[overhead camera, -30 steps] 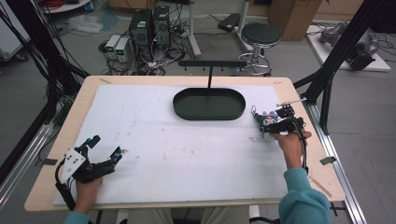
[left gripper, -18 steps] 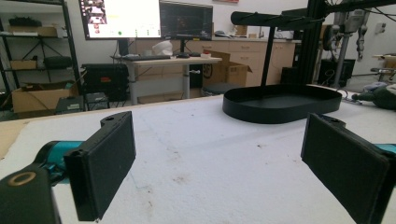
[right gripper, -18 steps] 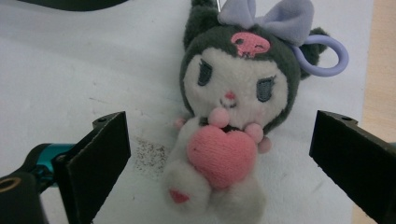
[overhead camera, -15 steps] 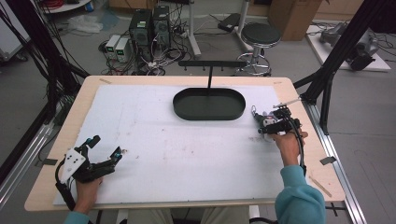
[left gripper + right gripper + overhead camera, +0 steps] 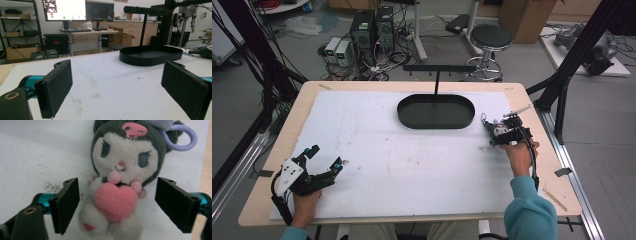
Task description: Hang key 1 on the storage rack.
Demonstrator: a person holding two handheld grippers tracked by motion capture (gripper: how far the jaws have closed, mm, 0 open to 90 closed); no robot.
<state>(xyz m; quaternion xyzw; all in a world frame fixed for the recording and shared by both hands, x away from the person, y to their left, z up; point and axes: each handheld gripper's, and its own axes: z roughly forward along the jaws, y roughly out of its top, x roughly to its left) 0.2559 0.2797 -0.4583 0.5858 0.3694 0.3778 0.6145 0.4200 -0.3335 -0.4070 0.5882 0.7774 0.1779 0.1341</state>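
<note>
Right gripper (image 5: 116, 202) has its jaws just closing in around the plush keychain toy (image 5: 122, 177), pads not touching it yet, so the grab looks about to happen. Toy lies on the desk (image 5: 412, 165) at 4 o'clock from the black oval tray (image 5: 436, 112), which is empty. Left gripper (image 5: 117, 87) sits wide open, holding nothing.

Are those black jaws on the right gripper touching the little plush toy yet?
Apart. In the right gripper view, white mat shows between each pad and the plush toy. The right gripper has just been closing, with the toy between its jaws.
</note>
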